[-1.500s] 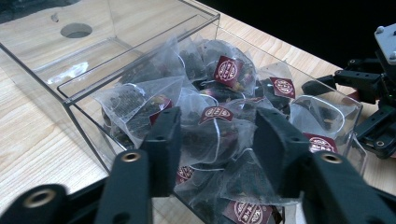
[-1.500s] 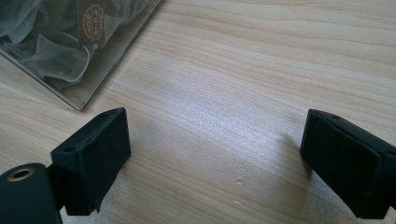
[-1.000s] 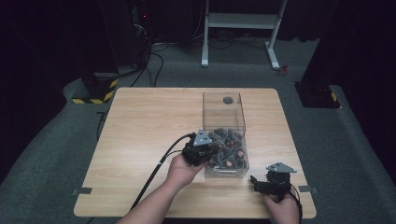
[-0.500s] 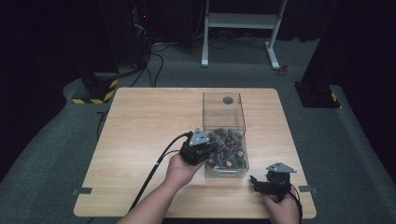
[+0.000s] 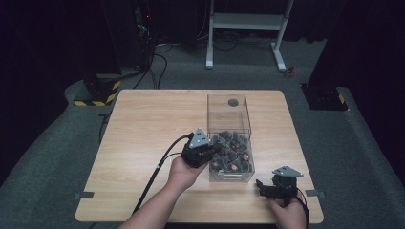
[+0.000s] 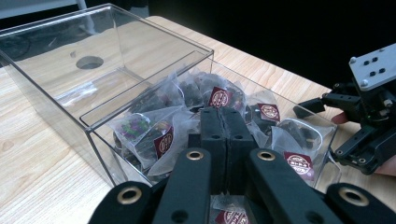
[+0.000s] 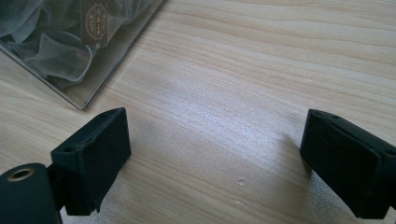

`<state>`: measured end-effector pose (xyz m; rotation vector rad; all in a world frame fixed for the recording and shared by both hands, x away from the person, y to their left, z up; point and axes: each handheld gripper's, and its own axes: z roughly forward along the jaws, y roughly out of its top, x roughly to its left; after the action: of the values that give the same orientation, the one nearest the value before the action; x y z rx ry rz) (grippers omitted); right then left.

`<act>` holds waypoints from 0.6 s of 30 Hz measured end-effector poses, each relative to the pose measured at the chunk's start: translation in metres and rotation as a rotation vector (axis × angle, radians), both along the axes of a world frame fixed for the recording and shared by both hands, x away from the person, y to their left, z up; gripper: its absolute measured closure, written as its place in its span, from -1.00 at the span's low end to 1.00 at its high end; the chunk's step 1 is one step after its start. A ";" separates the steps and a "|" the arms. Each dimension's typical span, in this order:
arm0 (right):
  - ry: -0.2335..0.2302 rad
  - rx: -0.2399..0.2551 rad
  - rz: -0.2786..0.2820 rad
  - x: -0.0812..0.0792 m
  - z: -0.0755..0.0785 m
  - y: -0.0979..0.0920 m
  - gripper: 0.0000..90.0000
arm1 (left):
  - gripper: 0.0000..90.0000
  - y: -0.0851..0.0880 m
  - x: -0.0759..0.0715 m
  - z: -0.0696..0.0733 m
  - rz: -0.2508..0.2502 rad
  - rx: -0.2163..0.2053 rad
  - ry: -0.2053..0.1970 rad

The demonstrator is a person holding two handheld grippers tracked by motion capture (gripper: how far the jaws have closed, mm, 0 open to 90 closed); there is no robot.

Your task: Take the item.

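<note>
While my left gripper (image 6: 223, 135) dips into the clear box (image 5: 229, 138) mid-frame, fingers pressed together, grip unclear | right gripper (image 7: 215, 158) waits lower right, fingers wide, empty above counter (image 7: 261, 70).

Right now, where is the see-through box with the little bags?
In the high view, the clear box sits right of the table's centre, with the left gripper at its near end.

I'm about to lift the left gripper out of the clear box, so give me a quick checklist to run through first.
1. Left gripper jaws pressed together: ok.
2. A tea bag held between them: cannot tell, nothing shows in the seam.
3. Clear box upright on the table: ok.
4. Box top open above the bags: ok.
5. Right gripper clear of the box, jaws wide apart over bare wood: ok.
</note>
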<state>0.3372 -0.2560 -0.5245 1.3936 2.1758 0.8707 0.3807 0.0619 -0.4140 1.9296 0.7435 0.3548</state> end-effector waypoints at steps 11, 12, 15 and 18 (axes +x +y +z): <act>0.000 0.000 0.000 0.000 0.000 0.000 -0.81 | 0.98 0.005 -0.001 0.010 0.004 -0.041 -0.016; 0.000 -0.001 0.000 0.000 0.000 0.000 -0.81 | 0.98 0.006 -0.001 0.010 0.003 -0.042 -0.017; 0.000 -0.001 0.000 0.000 0.000 0.000 -0.81 | 0.98 0.007 -0.001 0.014 0.000 -0.050 -0.024; 0.000 0.000 0.001 0.000 0.000 0.000 -0.81 | 0.98 0.008 -0.001 0.017 0.000 -0.062 -0.026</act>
<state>0.3372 -0.2561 -0.5245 1.3930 2.1764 0.8707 0.3797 0.0697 -0.3973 1.8634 0.7295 0.3526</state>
